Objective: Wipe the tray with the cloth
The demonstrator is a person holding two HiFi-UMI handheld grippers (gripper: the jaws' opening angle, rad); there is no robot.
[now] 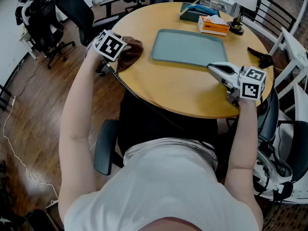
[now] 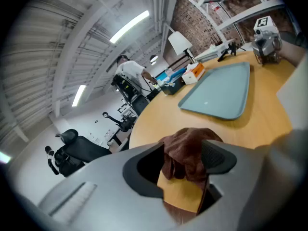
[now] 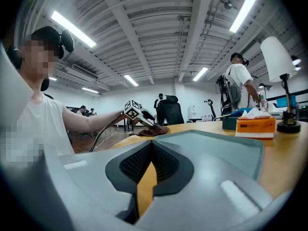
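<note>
On the round wooden surface, the grey-green tray lies in the middle, toward the far side. Its long side runs left to right. At the left edge of the surface sits the brown cloth, all bunched up. It is just left of the tray and does not touch it. The left claw is wide open with the cloth between its jaws, and it is not squeezing the cloth yet. So the left hand is the nearer one to the cloth, and the tray is off to its right. The right claw is closed and empty, by the tray's near right corner.
</note>
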